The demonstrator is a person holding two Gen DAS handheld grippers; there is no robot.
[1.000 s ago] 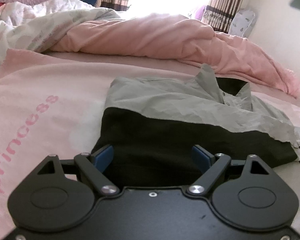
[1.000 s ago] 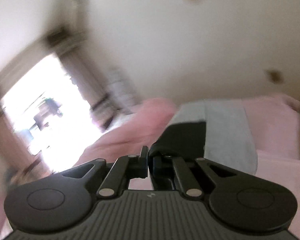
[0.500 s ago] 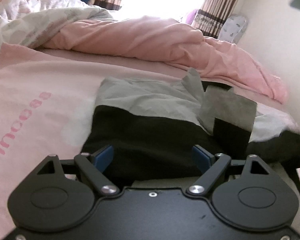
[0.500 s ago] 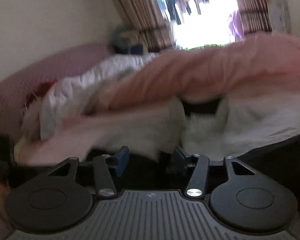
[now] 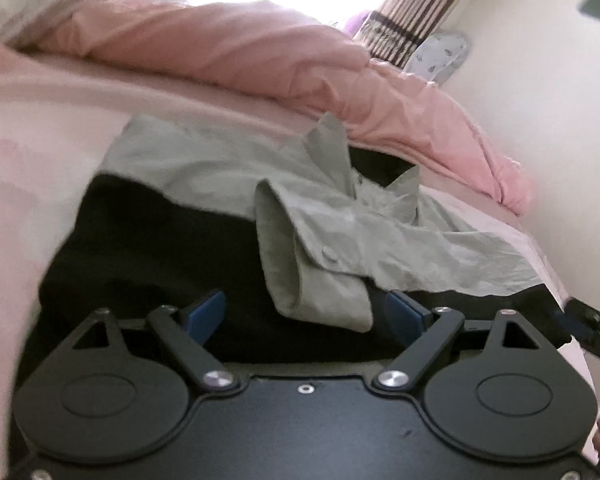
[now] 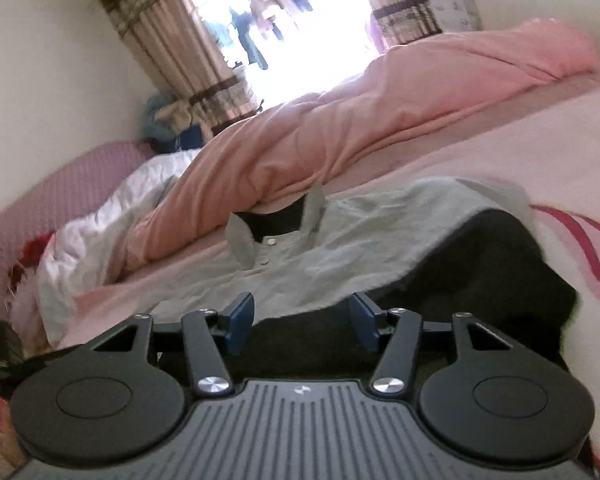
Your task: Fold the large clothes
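A grey and black collared shirt point(image 5: 204, 168) lies flat on the pink bed sheet point(image 5: 32, 152), collar toward the far side. One grey sleeve with a buttoned cuff point(image 5: 300, 264) lies folded across the black front. My left gripper point(image 5: 306, 314) is open and empty, low over the shirt's black hem with the cuff just in front of it. My right gripper point(image 6: 302, 322) is open and empty at the shirt's point(image 6: 340, 248) other side; it also shows at the right edge of the left wrist view point(image 5: 588, 324).
A bunched pink quilt point(image 5: 240, 56) lies along the far side of the bed, with a white quilt point(image 6: 100, 216) beside it. A wall point(image 5: 540, 92) runs close on the right. Curtains point(image 6: 172, 52) and a bright window stand behind.
The right gripper carried the sleeve over the shirt, let go and opened. The sleeve now rests on the black front. The left gripper stayed open and shifted a little closer.
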